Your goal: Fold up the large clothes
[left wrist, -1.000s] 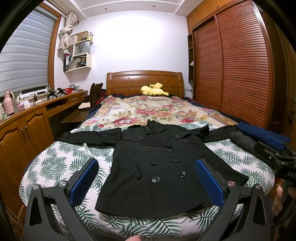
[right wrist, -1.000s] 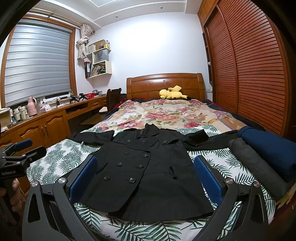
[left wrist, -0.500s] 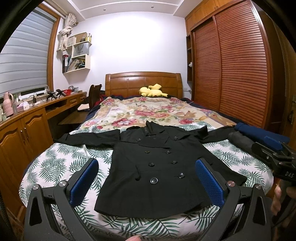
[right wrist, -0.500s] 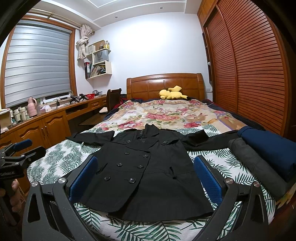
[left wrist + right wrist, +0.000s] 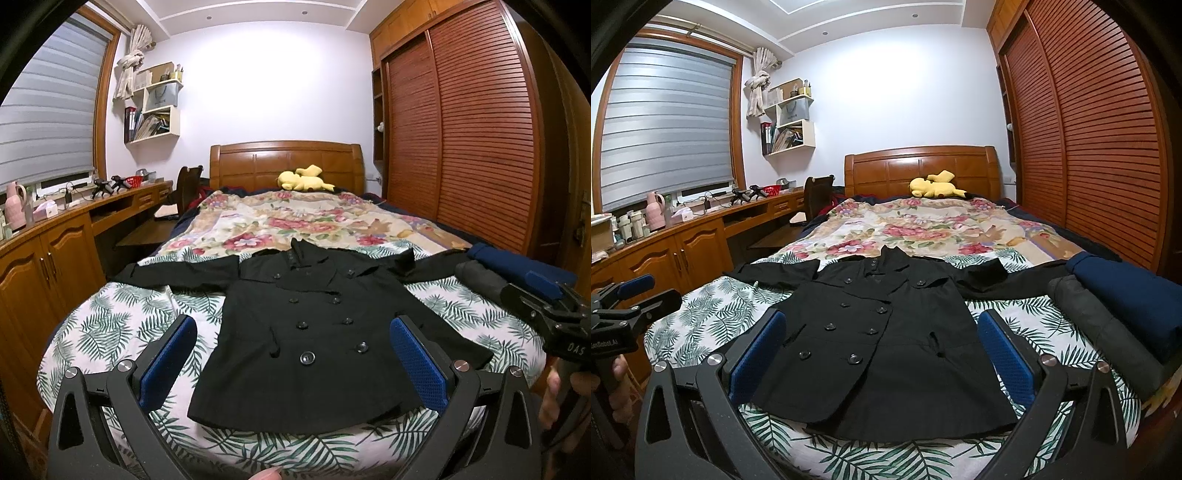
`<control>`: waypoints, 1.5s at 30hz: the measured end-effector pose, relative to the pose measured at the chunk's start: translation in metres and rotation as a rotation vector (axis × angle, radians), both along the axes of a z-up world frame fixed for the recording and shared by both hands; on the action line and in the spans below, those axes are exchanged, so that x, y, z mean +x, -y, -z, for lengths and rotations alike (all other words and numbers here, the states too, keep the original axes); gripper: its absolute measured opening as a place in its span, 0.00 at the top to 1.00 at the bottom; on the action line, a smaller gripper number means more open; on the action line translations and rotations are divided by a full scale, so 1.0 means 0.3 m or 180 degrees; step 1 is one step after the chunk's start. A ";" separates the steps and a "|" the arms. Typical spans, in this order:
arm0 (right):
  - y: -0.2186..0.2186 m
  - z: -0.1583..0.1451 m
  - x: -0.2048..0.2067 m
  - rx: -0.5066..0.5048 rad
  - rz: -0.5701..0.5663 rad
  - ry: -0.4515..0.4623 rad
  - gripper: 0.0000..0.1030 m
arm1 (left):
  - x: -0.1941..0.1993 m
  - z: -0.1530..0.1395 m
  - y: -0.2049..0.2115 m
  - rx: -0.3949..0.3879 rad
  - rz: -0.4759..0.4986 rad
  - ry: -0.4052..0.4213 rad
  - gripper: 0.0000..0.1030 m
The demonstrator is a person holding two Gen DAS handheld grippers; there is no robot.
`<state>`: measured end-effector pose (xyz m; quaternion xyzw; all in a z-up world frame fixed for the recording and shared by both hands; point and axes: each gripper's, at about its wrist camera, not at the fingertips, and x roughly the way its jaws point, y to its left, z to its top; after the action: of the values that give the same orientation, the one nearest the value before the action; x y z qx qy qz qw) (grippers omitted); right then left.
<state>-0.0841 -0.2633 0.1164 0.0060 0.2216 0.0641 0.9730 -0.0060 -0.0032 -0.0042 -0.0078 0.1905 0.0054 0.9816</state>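
A black double-breasted coat (image 5: 306,332) (image 5: 879,339) lies flat and face up on the bed, buttoned, hem toward me, both sleeves spread sideways. My left gripper (image 5: 293,350) hovers open above the hem end, nothing between its blue pads. My right gripper (image 5: 881,349) is likewise open and empty, short of the hem. The right gripper's body (image 5: 546,310) shows at the right edge of the left wrist view. The left gripper's body (image 5: 624,306) shows at the left edge of the right wrist view. The right sleeve's end runs under folded clothes.
Folded grey (image 5: 1108,332) and navy (image 5: 1134,291) garments lie on the bed's right side. A leaf-print sheet (image 5: 122,325) and floral blanket (image 5: 306,221) cover the bed, with a yellow plush (image 5: 303,179) by the headboard. A wooden desk (image 5: 55,236) runs along the left, a louvred wardrobe (image 5: 472,129) on the right.
Both views have shifted only slightly; the coat lies unmoved and both grippers stay open.
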 end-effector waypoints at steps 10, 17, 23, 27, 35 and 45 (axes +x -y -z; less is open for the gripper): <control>-0.033 0.058 0.060 -0.0046 -0.0181 -0.0005 0.00 | 0.074 0.033 -0.031 0.0033 -0.0099 -0.0162 0.00; -0.062 0.119 0.158 -0.0116 -0.0317 -0.0096 0.00 | 0.127 0.054 -0.048 0.0018 -0.0171 -0.0252 0.00; -0.088 0.148 0.232 -0.0120 -0.0454 -0.0123 0.00 | 0.183 0.076 -0.068 -0.0012 -0.0241 -0.0324 0.00; -0.096 0.156 0.286 -0.0065 -0.0545 -0.0122 0.00 | 0.216 0.089 -0.082 -0.0007 -0.0338 -0.0416 0.00; -0.142 0.210 0.412 -0.0151 -0.0749 -0.0225 0.00 | 0.274 0.097 -0.103 -0.0147 -0.0494 -0.0493 0.00; -0.233 0.264 0.608 -0.0132 -0.0986 -0.0253 0.00 | 0.433 0.117 -0.164 -0.0149 -0.0417 -0.0684 0.00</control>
<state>0.0983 -0.1934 0.0372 -0.0457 0.2596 0.2085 0.9418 0.1240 0.0460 -0.0394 -0.0425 0.2938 0.0659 0.9526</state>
